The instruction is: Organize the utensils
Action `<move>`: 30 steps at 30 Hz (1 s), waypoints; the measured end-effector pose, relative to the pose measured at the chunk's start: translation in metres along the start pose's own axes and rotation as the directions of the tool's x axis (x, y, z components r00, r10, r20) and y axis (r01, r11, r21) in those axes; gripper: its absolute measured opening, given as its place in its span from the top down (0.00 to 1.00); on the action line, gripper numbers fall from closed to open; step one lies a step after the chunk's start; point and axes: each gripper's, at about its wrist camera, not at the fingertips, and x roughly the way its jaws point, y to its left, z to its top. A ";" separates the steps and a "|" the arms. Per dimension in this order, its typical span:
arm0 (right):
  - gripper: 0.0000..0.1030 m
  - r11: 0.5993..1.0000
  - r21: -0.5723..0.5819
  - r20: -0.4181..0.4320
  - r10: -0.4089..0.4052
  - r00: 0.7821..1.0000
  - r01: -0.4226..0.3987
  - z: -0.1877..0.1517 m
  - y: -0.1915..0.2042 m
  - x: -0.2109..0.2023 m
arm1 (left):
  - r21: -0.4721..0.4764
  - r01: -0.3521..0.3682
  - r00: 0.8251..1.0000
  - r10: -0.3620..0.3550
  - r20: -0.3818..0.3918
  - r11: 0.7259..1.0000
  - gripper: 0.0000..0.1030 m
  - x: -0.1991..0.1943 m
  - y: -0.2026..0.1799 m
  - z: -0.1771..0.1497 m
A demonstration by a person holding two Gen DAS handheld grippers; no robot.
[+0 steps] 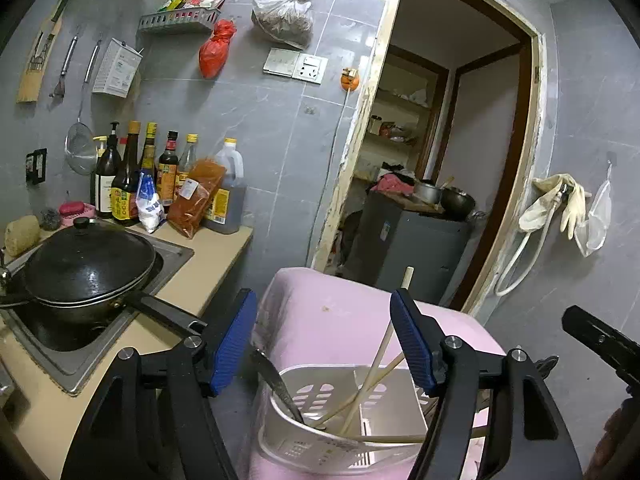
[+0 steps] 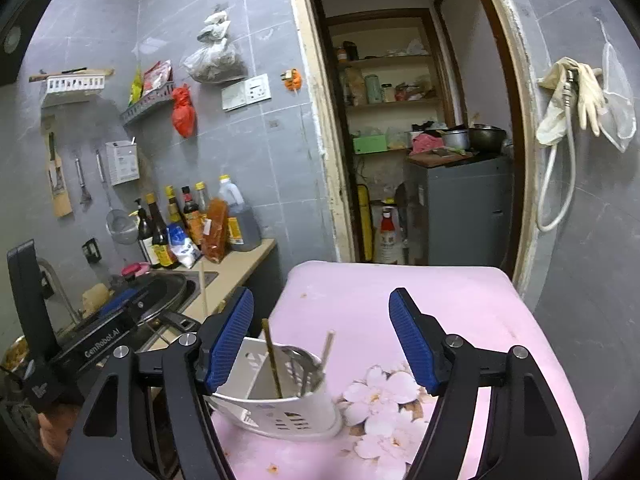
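Observation:
A white slotted utensil holder (image 1: pixel 320 436) stands on a pink flowered surface (image 1: pixel 340 316). Several wooden chopsticks (image 1: pixel 380 368) lean in it, and a metal utensil (image 1: pixel 276 380) sticks out at its left side. My left gripper (image 1: pixel 324 344) hangs above the holder, open, with nothing between its blue pads. In the right wrist view the holder (image 2: pixel 280 412) sits low at the left with chopsticks (image 2: pixel 274 360) and a metal spoon (image 2: pixel 300 360) in it. My right gripper (image 2: pixel 322 342) is open above the pink surface (image 2: pixel 400 300), holding nothing.
A counter (image 1: pixel 208 268) on the left carries a lidded black wok (image 1: pixel 88 268) over a sink, plus sauce bottles (image 1: pixel 132 184) against the tiled wall. A doorway (image 1: pixel 440 160) opens behind into a storeroom with a grey appliance (image 1: pixel 412 248). Gloves (image 1: pixel 556 204) hang at right.

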 end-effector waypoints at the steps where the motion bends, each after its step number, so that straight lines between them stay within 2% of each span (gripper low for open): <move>1: 0.31 1.000 0.001 -0.001 -0.003 1.000 0.003 0.000 -0.002 -0.002 | 0.003 -0.007 1.000 0.007 -0.003 1.000 0.37 0.000 0.000 0.000; 3: 0.26 1.000 0.001 0.004 -0.011 1.000 0.011 -0.001 -0.005 -0.006 | 0.005 -0.019 1.000 0.019 0.000 1.000 0.34 -0.002 -0.001 0.001; 8: 0.21 1.000 0.007 0.016 -0.023 1.000 0.023 -0.003 -0.012 -0.016 | 0.011 -0.068 0.998 0.068 -0.002 0.998 0.29 -0.007 -0.003 0.000; 13: 0.17 0.999 0.007 0.017 -0.032 0.999 0.032 -0.005 -0.017 -0.028 | 0.009 -0.117 0.993 0.117 -0.002 0.993 0.18 -0.017 -0.004 -0.001; 15: 0.14 0.999 0.004 0.019 -0.033 0.999 0.033 -0.006 -0.018 -0.033 | 0.006 -0.125 0.992 0.125 -0.003 0.992 0.18 -0.023 -0.005 -0.001; 19: 0.11 1.000 -0.002 0.030 -0.030 0.999 0.030 -0.007 -0.018 -0.045 | 0.004 -0.118 0.993 0.118 -0.001 0.993 0.18 -0.039 -0.009 -0.003; 24: 0.07 0.999 -0.005 0.050 -0.033 0.998 0.033 -0.012 -0.019 -0.066 | 0.026 -0.068 0.998 0.068 -0.012 0.997 0.11 -0.063 -0.023 -0.007; 26: 0.06 0.999 -0.003 0.053 -0.035 0.998 0.035 -0.013 -0.020 -0.075 | 0.033 -0.045 0.999 0.046 -0.022 0.998 0.10 -0.073 -0.029 -0.009; 28: 0.00 0.999 -0.001 0.060 -0.039 0.997 0.039 -0.017 -0.021 -0.087 | 0.046 -0.028 0.999 0.029 -0.031 0.999 0.10 -0.084 -0.038 -0.012; 30: 0.00 0.999 -0.004 0.064 -0.043 0.997 0.043 -0.019 -0.022 -0.098 | 0.056 -0.014 0.999 0.017 -0.040 0.998 0.09 -0.094 -0.044 -0.015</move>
